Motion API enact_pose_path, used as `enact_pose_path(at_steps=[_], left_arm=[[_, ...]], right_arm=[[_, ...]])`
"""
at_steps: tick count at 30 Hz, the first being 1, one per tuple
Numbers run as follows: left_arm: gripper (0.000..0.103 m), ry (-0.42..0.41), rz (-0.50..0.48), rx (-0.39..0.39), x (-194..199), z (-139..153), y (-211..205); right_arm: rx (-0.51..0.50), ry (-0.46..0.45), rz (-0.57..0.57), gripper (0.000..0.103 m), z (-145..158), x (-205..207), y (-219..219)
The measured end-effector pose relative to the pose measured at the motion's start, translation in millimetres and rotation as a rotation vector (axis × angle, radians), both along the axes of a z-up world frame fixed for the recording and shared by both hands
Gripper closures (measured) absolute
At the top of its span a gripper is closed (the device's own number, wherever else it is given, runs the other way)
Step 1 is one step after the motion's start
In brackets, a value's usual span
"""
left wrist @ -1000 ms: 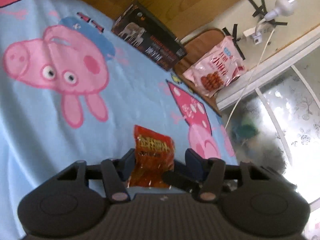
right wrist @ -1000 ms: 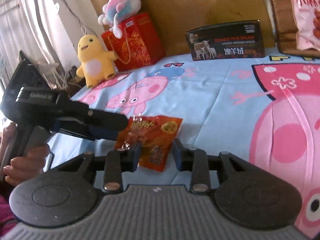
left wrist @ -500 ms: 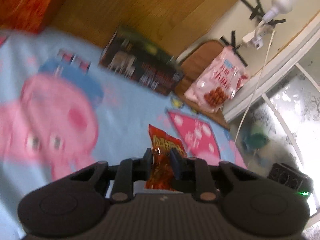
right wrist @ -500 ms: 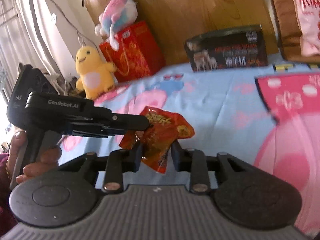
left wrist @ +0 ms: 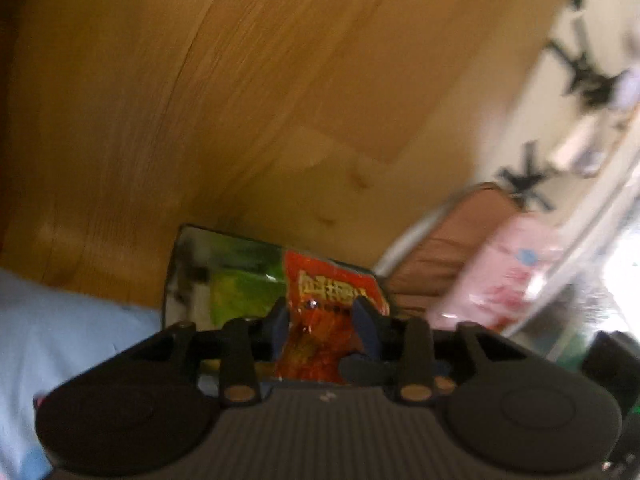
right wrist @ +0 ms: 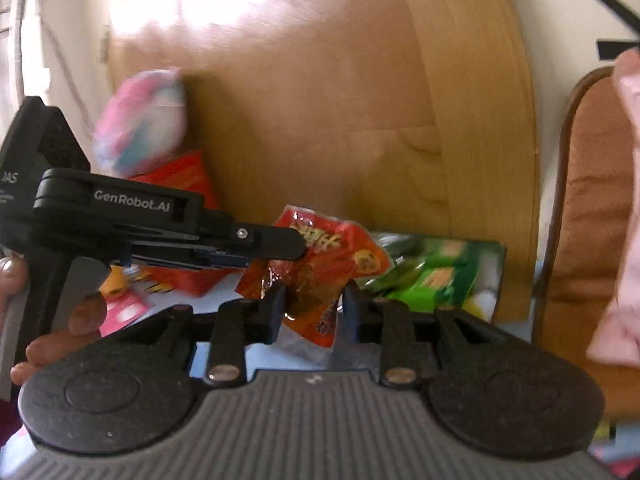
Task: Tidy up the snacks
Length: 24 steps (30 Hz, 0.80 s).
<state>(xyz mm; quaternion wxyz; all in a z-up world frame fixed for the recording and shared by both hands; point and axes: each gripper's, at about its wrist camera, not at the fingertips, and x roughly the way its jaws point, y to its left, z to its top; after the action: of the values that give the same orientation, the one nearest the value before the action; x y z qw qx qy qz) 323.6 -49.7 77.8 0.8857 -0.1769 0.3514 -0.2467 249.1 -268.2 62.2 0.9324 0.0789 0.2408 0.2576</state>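
Your left gripper (left wrist: 320,322) and right gripper (right wrist: 310,304) now hold the crinkly red snack packet (right wrist: 320,256) off the blue blanket, before the wooden headboard (left wrist: 240,100); left jaws have just been reopening slightly.

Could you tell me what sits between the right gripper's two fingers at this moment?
The red snack packet sits between the right gripper fingers, shown in the right wrist view; the left gripper also pinches its upper corner.

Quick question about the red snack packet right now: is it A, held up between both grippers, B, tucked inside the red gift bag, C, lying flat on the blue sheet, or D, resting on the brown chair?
A: the red snack packet is off the sheet, with the left gripper pinching its upper edge and the right gripper on its lower part.
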Motion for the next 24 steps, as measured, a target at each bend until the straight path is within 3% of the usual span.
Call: enact_pose_path(at_steps=[2,4,7,10,13,15,17,20,24], left_arm=[[0.066,0.007,0.035,0.049,9.7,-10.1,-2.0],[0.063,-0.003,0.049,0.038,4.5,-14.4,5.5],[0.062,-0.032,0.08,0.03,-15.1,-10.2,17.0],[0.056,-0.039,0.088,0.009,-47.8,-3.3,27.6],[0.047,-0.072,0.105,0.039,-96.0,-2.9,33.5],[0.047,-0.068,0.112,0.076,-128.2,-11.3,35.5],[0.047,-0.038,0.122,0.122,-150.5,-22.7,33.7],[0.047,0.0,0.144,0.185,-182.7,-38.5,29.6],[0.046,-0.028,0.164,0.28,-218.1,-43.3,21.1]], right_arm=[[-0.032,0.008,-0.036,0.056,-10.1,22.9,-0.8],[-0.073,0.013,-0.104,0.056,-17.9,33.5,-3.3],[0.001,0.012,-0.148,0.052,-20.1,25.8,-22.8],[0.051,-0.003,-0.198,0.05,-17.3,-0.8,-40.2],[0.097,0.004,-0.206,0.045,-14.7,-34.1,-45.5],[0.11,-0.001,-0.233,0.025,-14.9,-59.0,-45.8],[0.127,-0.002,-0.268,0.017,-20.0,-89.3,-42.0],[0.136,0.022,-0.294,0.016,-31.8,-129.1,-33.0],[0.172,0.019,-0.374,0.011,-37.7,-165.5,-20.1]])
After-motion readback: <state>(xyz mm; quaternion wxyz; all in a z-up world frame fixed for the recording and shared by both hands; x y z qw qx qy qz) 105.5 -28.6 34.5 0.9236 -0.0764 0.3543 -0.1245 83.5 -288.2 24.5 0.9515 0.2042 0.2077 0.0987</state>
